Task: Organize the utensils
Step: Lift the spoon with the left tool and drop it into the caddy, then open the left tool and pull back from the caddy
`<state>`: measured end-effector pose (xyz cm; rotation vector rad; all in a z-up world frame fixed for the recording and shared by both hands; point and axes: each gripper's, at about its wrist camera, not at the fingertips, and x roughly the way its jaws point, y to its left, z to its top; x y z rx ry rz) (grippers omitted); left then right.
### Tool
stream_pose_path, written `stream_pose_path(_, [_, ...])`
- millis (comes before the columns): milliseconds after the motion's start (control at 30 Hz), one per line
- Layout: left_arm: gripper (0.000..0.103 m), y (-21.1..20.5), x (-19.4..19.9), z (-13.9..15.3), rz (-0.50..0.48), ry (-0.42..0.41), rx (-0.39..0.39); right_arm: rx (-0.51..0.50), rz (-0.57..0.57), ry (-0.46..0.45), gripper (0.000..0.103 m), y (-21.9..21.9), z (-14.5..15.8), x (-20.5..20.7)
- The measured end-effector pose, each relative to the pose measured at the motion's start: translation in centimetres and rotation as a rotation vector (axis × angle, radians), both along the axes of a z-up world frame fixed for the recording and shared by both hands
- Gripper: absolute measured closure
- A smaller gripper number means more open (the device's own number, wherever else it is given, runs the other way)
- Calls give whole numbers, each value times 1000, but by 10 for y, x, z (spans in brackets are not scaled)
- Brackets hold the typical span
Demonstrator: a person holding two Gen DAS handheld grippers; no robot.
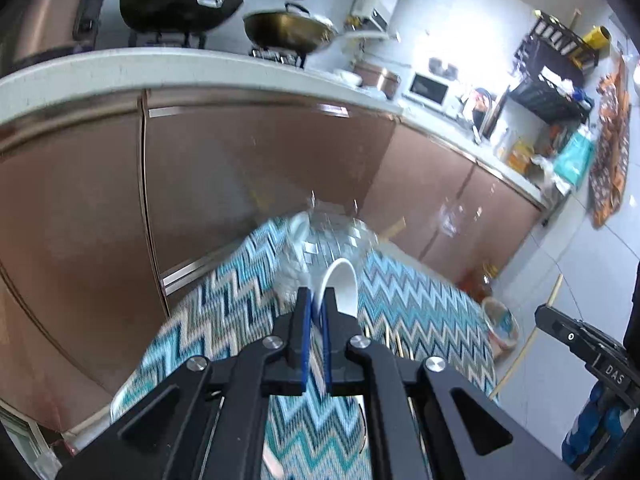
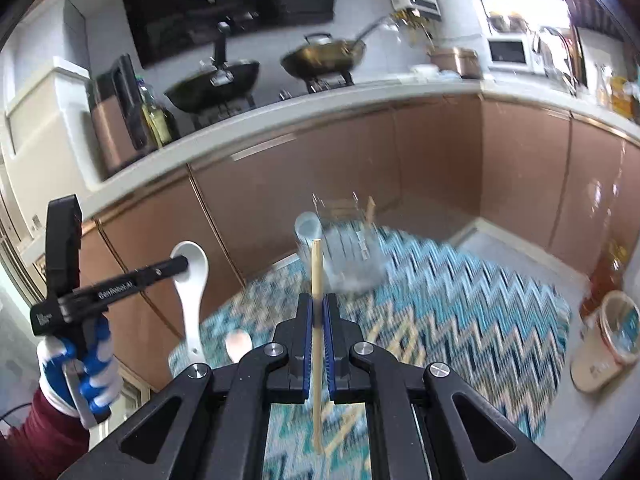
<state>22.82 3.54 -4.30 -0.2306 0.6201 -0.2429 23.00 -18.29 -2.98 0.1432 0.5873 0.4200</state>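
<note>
Left wrist view: left gripper (image 1: 318, 300) has its fingers (image 1: 303, 320) clamped on a white spoon (image 1: 342, 286), whose bowl stands up just past the tips. Below lies a zigzag cloth (image 1: 420, 304) in teal, navy and cream, covering the worktop. At the cloth's far edge stands a clear holder (image 1: 340, 246), blurred, with a white cup (image 1: 298, 228) touching its left side. A thin wooden stick (image 1: 394, 229) pokes out to the right of the holder. Behind run brown cabinet doors (image 1: 240, 184) under a pale counter (image 1: 168, 66) that carries two woks (image 1: 176, 2). Right gripper (image 1: 580, 336) shows at the right edge, side on. Right wrist view: right gripper (image 2: 318, 310) fingers (image 2: 306, 332) are pressed together on a wooden chopstick (image 2: 317, 272), which stands nearly upright between them, its ends above and below the pads. Ahead, the clear holder (image 2: 352, 256) and cup (image 2: 307, 234) sit on the cloth (image 2: 460, 300), motion-blurred. More pale sticks (image 2: 400, 340) lie on the cloth to the right of the fingers. At left, a gloved hand (image 2: 86, 372) with a dark red sleeve (image 2: 36, 436) holds the left gripper (image 2: 182, 266), the spoon (image 2: 192, 300) hanging from its tip, handle down, above the cloth's left edge. A tub (image 2: 612, 344) stands on the floor at right.
</note>
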Motion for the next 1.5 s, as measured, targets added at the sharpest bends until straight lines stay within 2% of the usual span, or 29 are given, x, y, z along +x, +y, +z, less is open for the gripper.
stream_pose_path(167, [99, -10, 44, 23, 56, -100, -4, 55, 26, -151, 98, 17, 24, 47])
stream_pose_path(300, [99, -28, 81, 29, 112, -186, 29, 86, 14, -272, 98, 24, 35, 83])
stream_pose_path(367, [99, -36, 102, 26, 153, -214, 45, 89, -7, -330, 97, 25, 33, 108])
stream_pose_path(533, [99, -52, 152, 8, 218, -214, 61, 80, -62, -385, 97, 27, 14, 156])
stream_pose_path(733, [99, -72, 190, -26, 286, -210, 102, 69, -95, -349, 97, 27, -30, 200])
stream_pose_path(867, [99, -81, 206, -52, 331, -203, 117, 51, -98, -326, 97, 31, -56, 210])
stream_pose_path(967, [98, -86, 209, -71, 342, -203, 138, 47, -96, -297, 97, 30, -76, 212])
stream_pose_path(1100, [94, -90, 202, -87, 325, -218, 117, 31, -90, -257, 96, 28, -99, 208])
stream_pose_path(1200, [85, -91, 198, -91, 269, -189, 79, 28, -90, -250, 89, 25, -100, 202])
stream_pose_path(1400, [81, -84, 184, -90, 227, -148, 52, 2, -97, -220, 80, 22, -96, 191])
stream_pose_path(1500, [78, -78, 168, -81, 225, -154, 45, -4, -107, -218, 75, 20, -88, 182])
